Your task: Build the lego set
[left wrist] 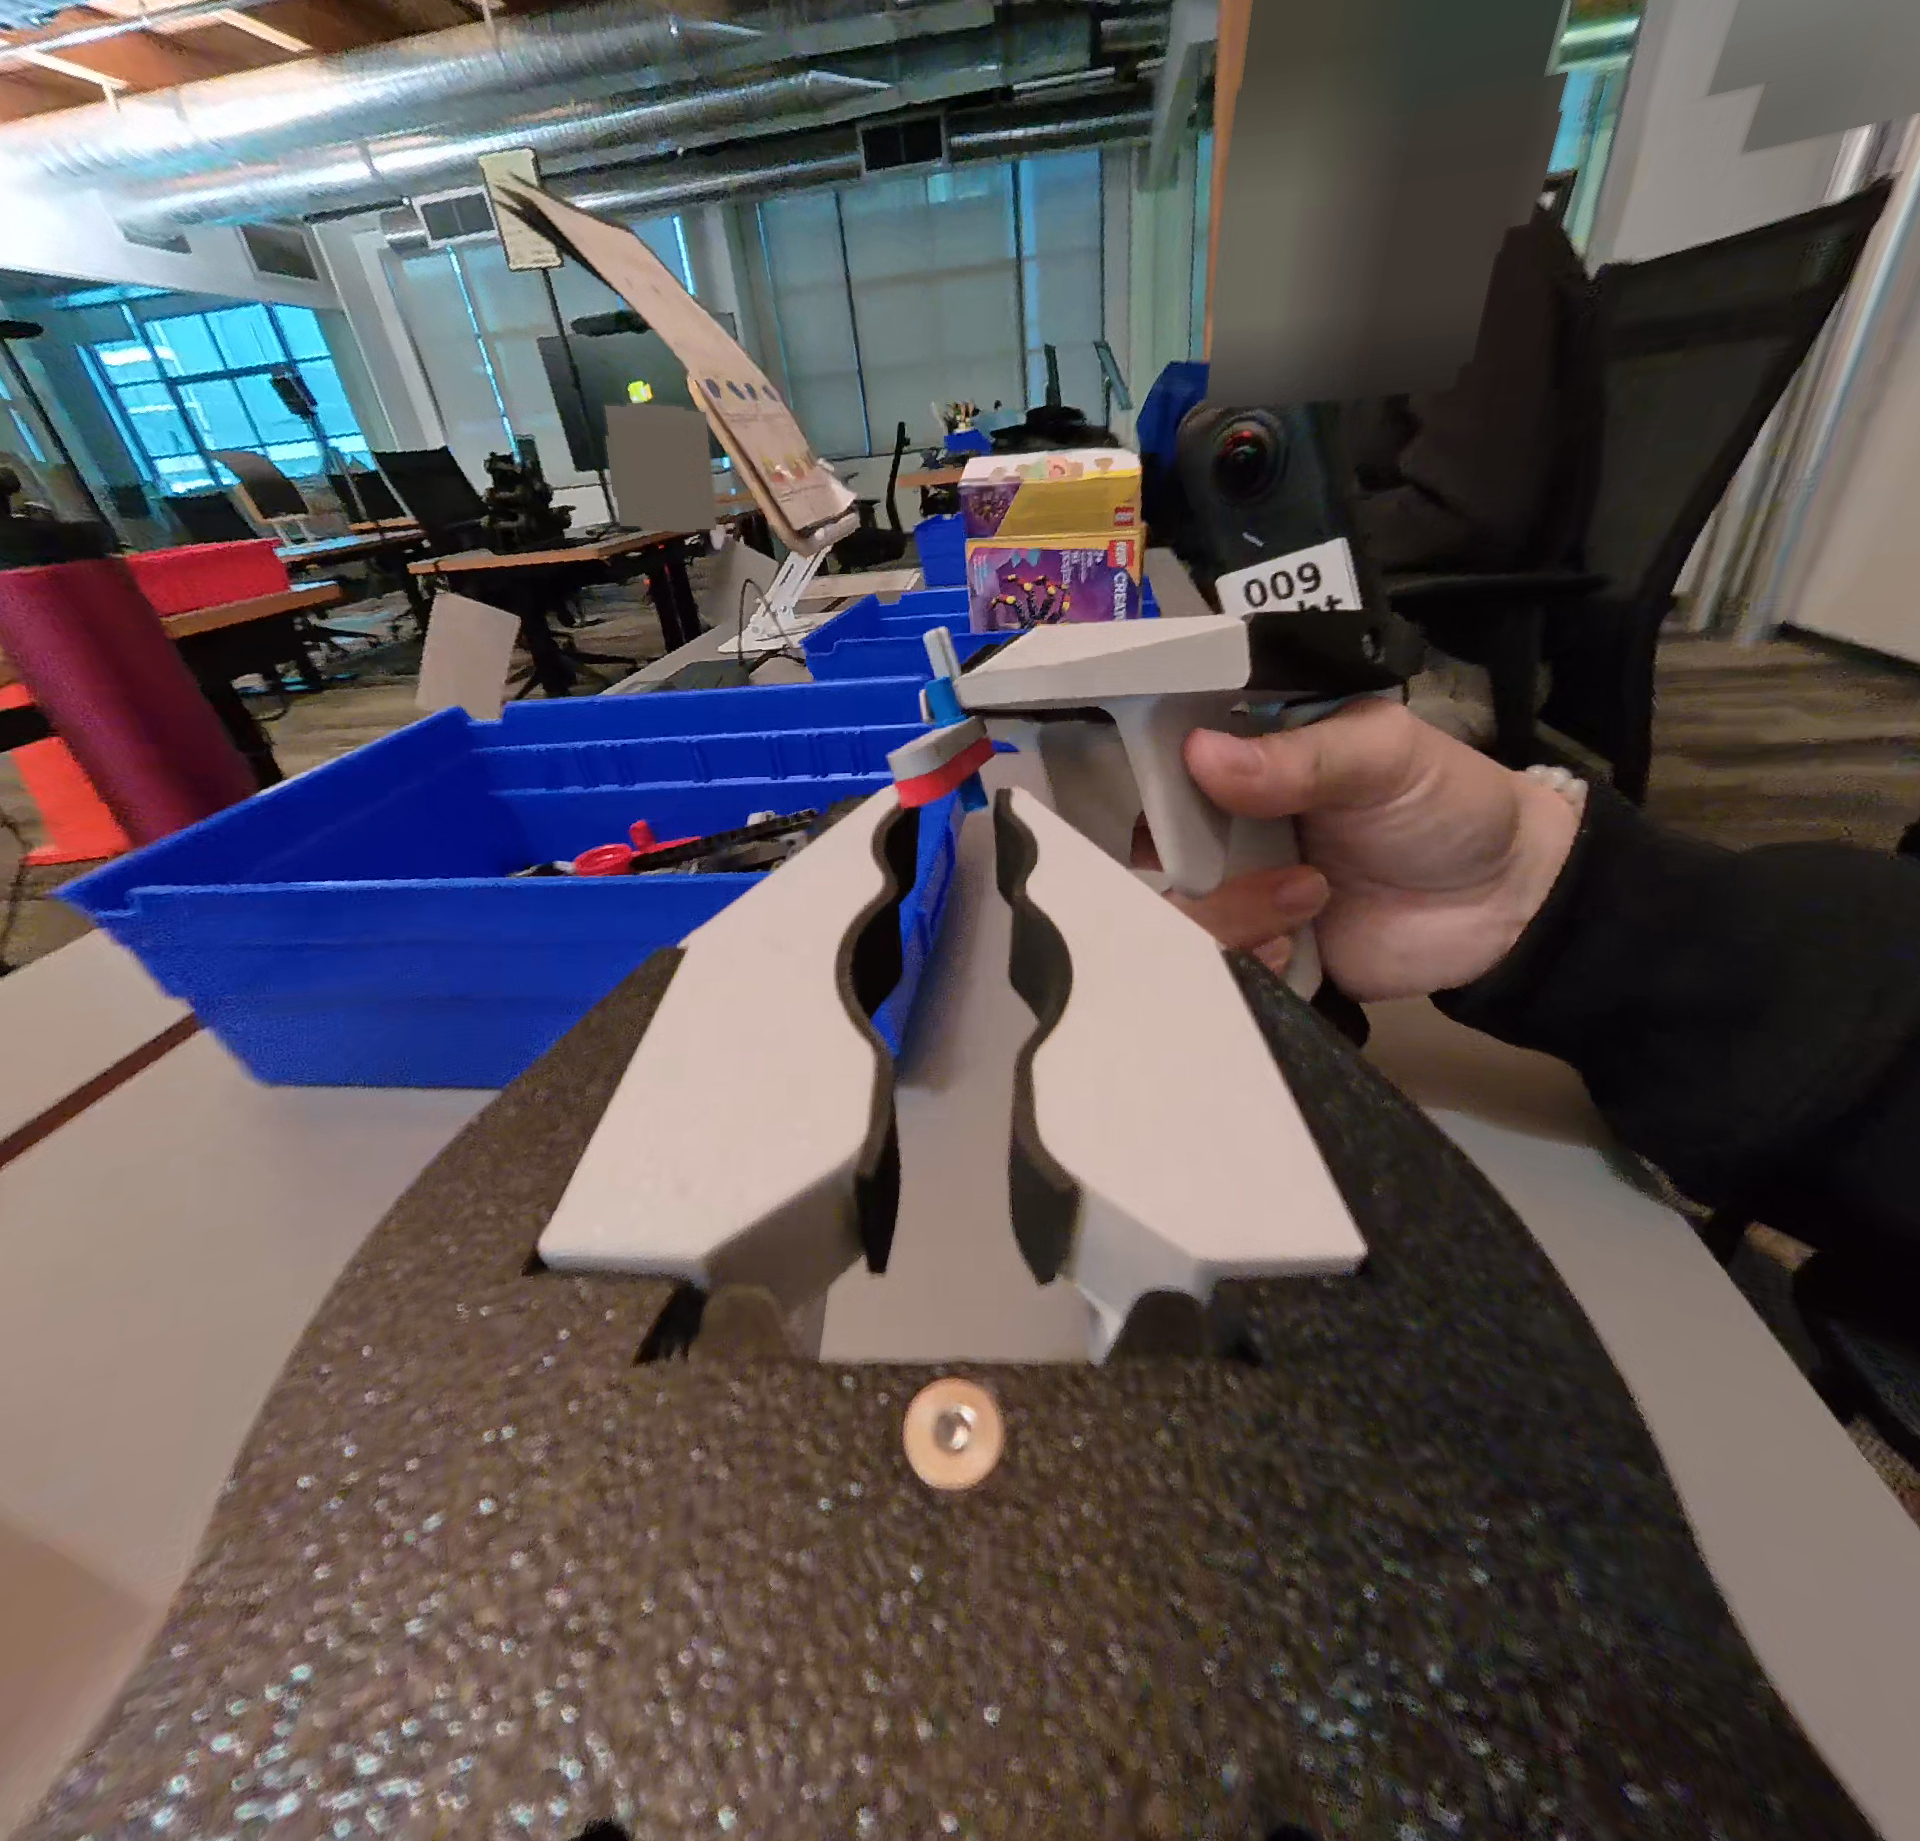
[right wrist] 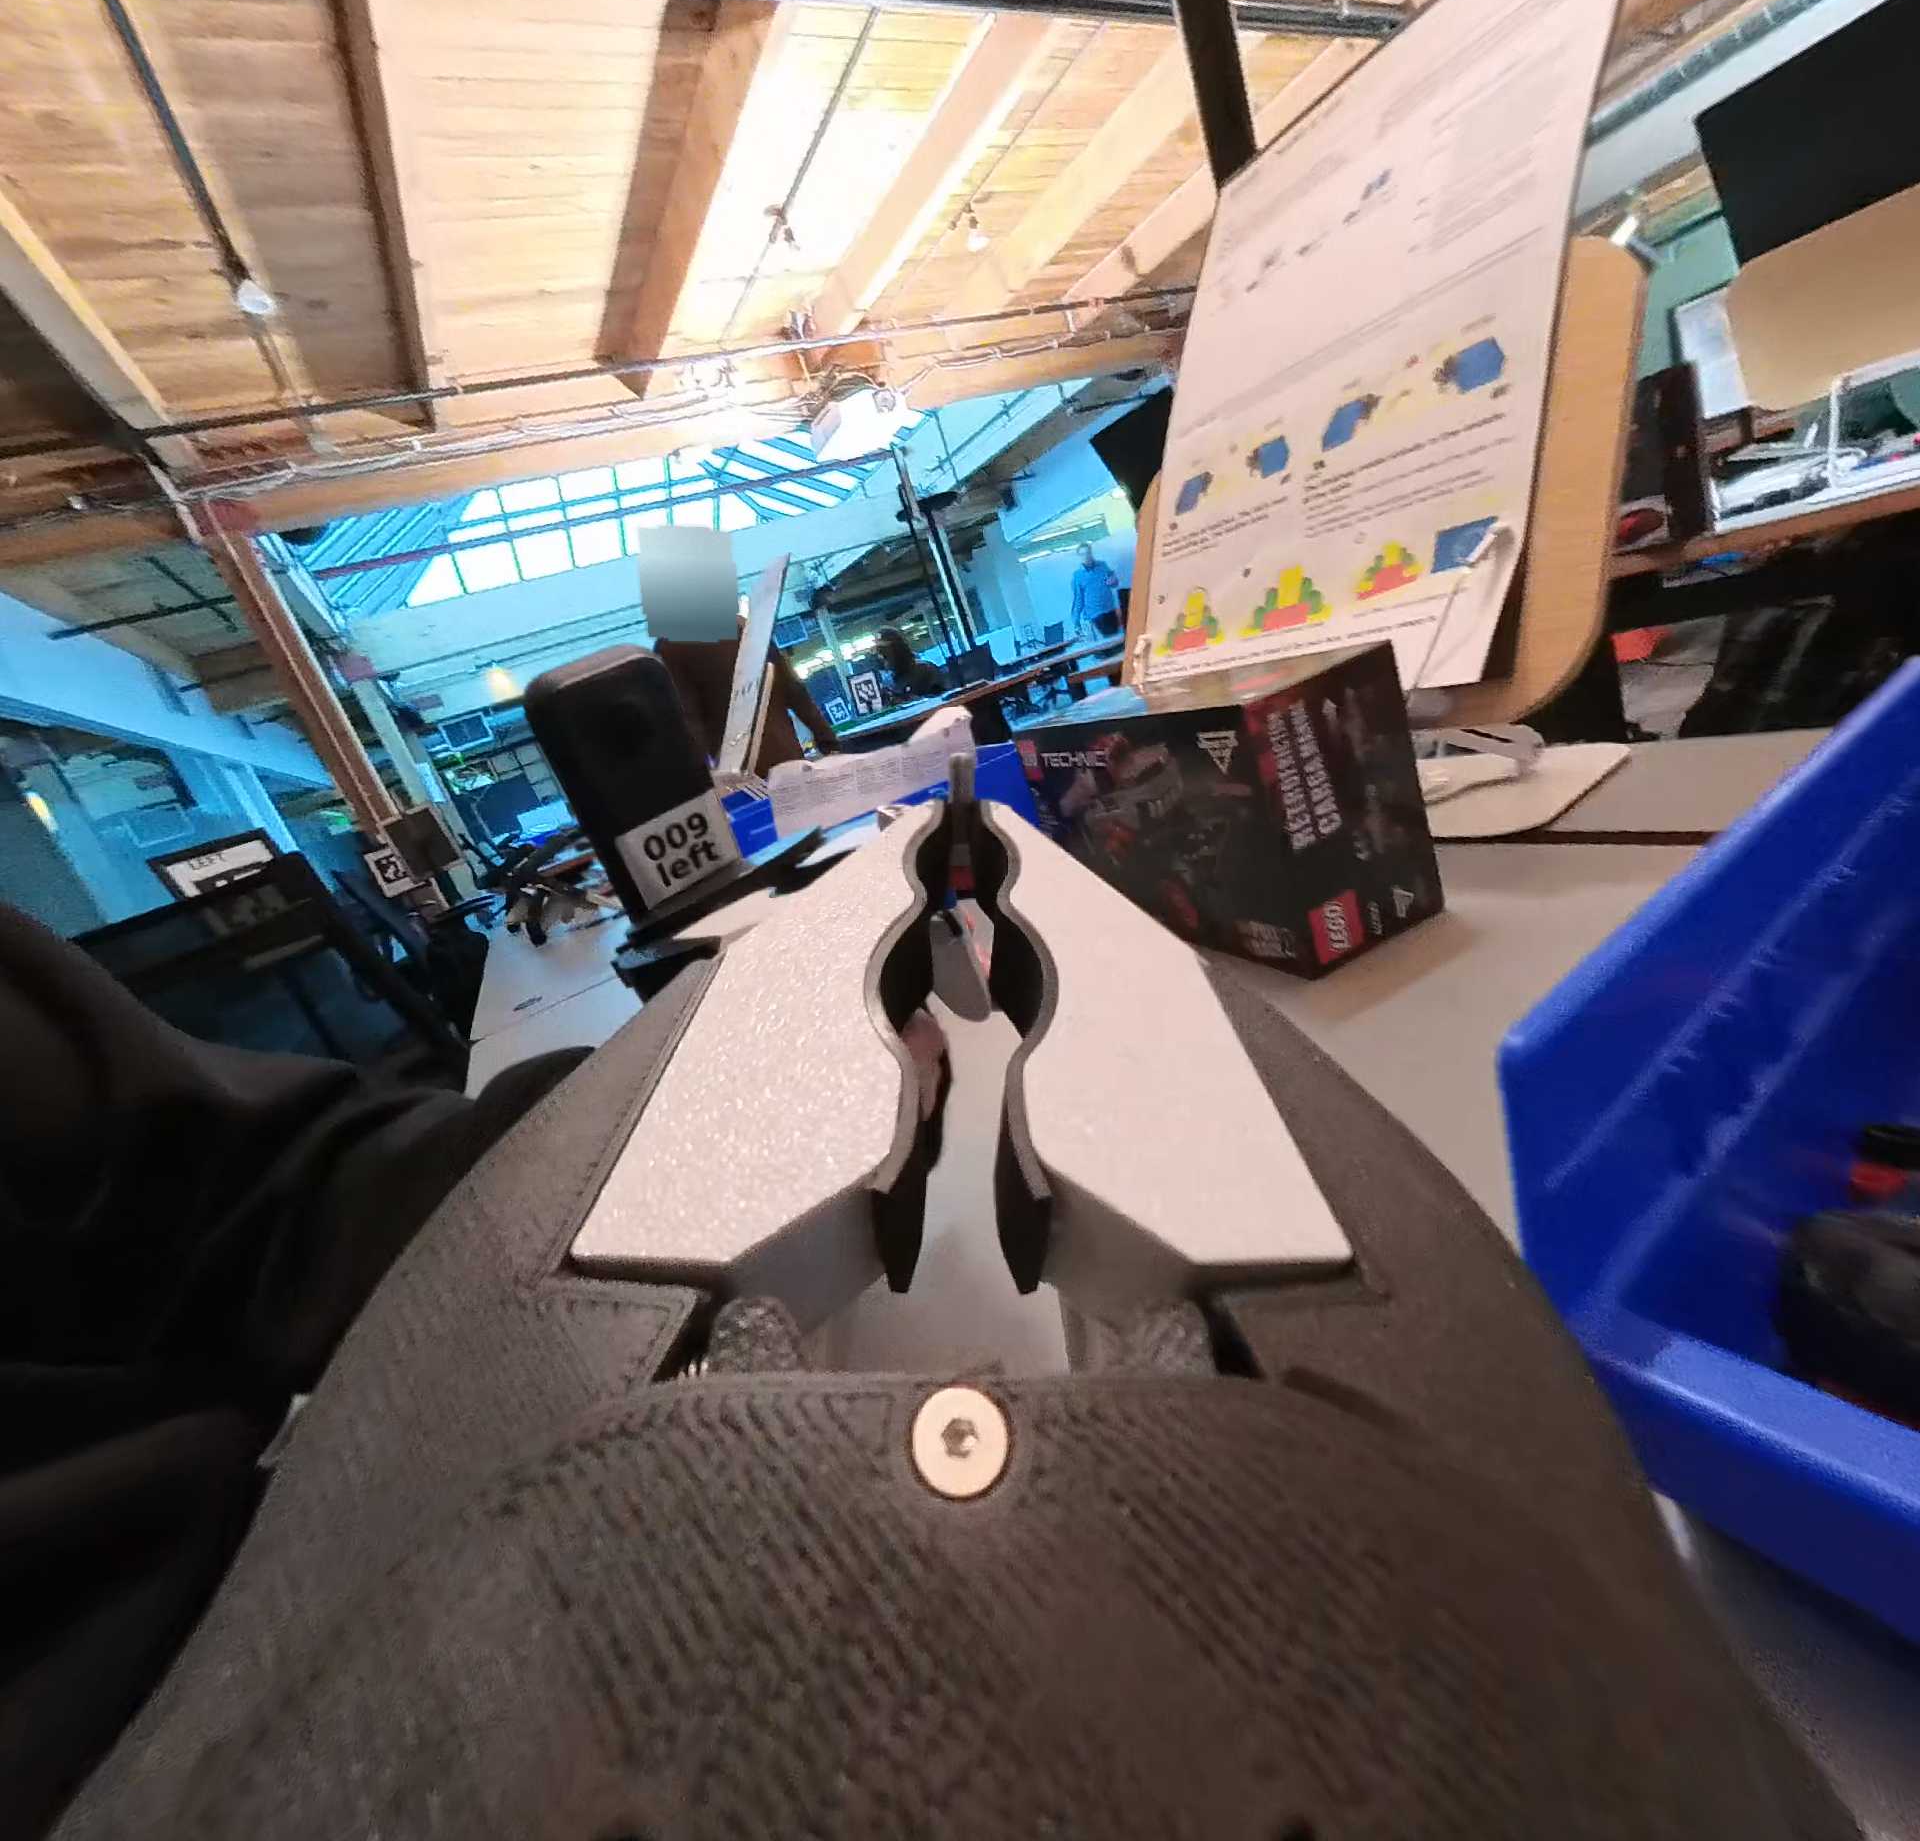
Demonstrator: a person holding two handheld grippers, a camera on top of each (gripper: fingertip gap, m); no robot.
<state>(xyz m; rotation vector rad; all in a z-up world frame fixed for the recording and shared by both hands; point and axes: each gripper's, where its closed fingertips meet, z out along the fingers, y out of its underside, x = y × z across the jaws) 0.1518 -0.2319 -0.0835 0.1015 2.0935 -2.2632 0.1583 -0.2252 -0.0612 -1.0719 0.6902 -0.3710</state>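
Observation:
My right gripper (right wrist: 961, 825) is shut on a small lego assembly (right wrist: 961, 970) of grey, red and blue parts with a grey axle (right wrist: 958, 778) sticking up past the tips. In the left wrist view a hand (left wrist: 1382, 856) holds that gripper (left wrist: 966, 705) from the right, with the assembly (left wrist: 935, 752) at its tips. My left gripper (left wrist: 948, 804) is held just below and in front of the assembly with a clear gap between its jaws. I cannot tell whether its tips touch the assembly. The left gripper body (right wrist: 727, 887) shows in the right wrist view.
A blue bin (left wrist: 416, 918) with loose lego parts stands on the grey table, also at the right in the right wrist view (right wrist: 1714, 1116). An instruction sheet on a stand (right wrist: 1382, 389), a black lego box (right wrist: 1247, 835) and stacked yellow and purple boxes (left wrist: 1049, 544) stand farther back. Less than 4 cm separates the two grippers' tips.

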